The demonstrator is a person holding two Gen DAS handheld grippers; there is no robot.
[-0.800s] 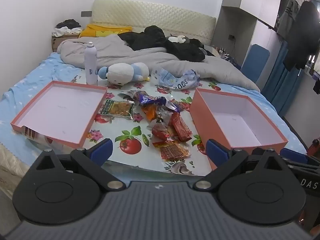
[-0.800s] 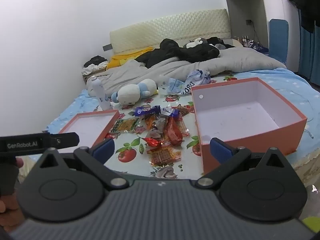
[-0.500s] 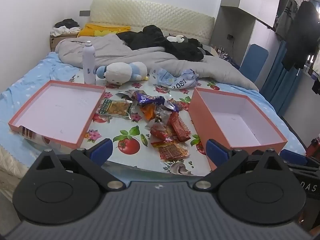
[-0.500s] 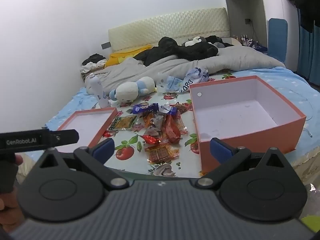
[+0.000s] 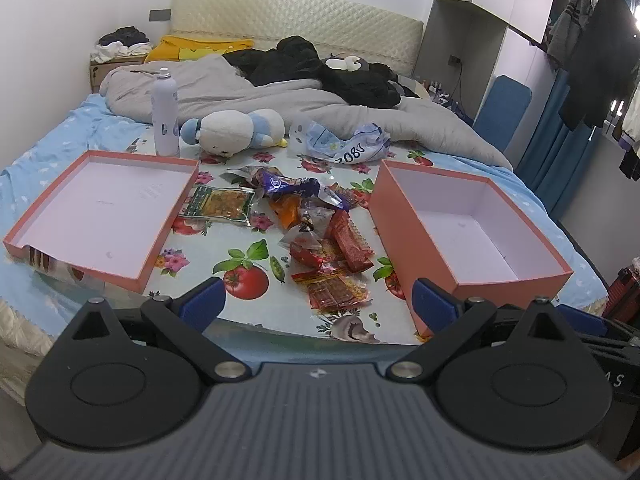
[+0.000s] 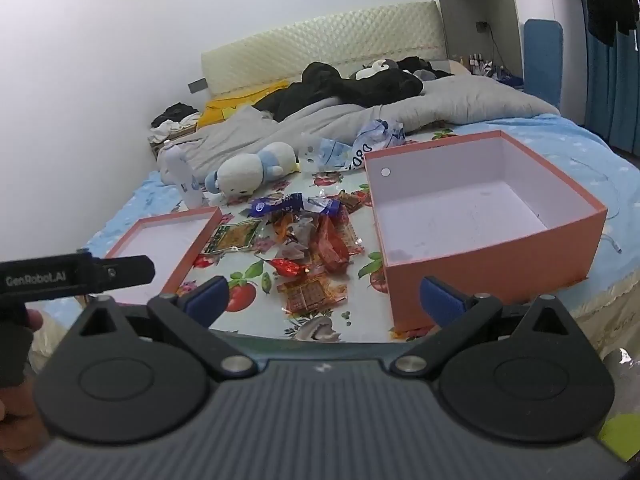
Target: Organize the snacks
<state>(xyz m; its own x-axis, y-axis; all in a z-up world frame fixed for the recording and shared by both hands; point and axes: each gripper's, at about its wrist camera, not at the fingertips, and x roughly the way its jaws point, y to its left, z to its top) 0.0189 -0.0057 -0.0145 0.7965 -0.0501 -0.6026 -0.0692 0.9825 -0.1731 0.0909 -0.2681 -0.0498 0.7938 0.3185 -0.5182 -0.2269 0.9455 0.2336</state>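
Note:
A pile of wrapped snacks [image 5: 316, 232] lies on a fruit-print cloth [image 5: 256, 280] on the bed, between a shallow pink box lid [image 5: 100, 208] on the left and a deeper pink box [image 5: 468, 232] on the right. Both are empty. My left gripper [image 5: 318, 300] is open and empty, held back from the near edge of the cloth. My right gripper [image 6: 324, 296] is open and empty too, facing the snack pile [image 6: 312, 244] with the deep box [image 6: 476, 216] to its right and the lid [image 6: 160, 244] to its left.
A white spray bottle [image 5: 165, 112], a plush toy [image 5: 236, 130] and a crumpled plastic bag [image 5: 344, 146] lie behind the snacks. A grey duvet [image 5: 280, 96] and dark clothes [image 5: 320, 72] cover the far bed. The left gripper's body [image 6: 72, 274] shows at left.
Both grippers have moved slightly closer to the snacks and boxes. Nothing on the cloth has moved.

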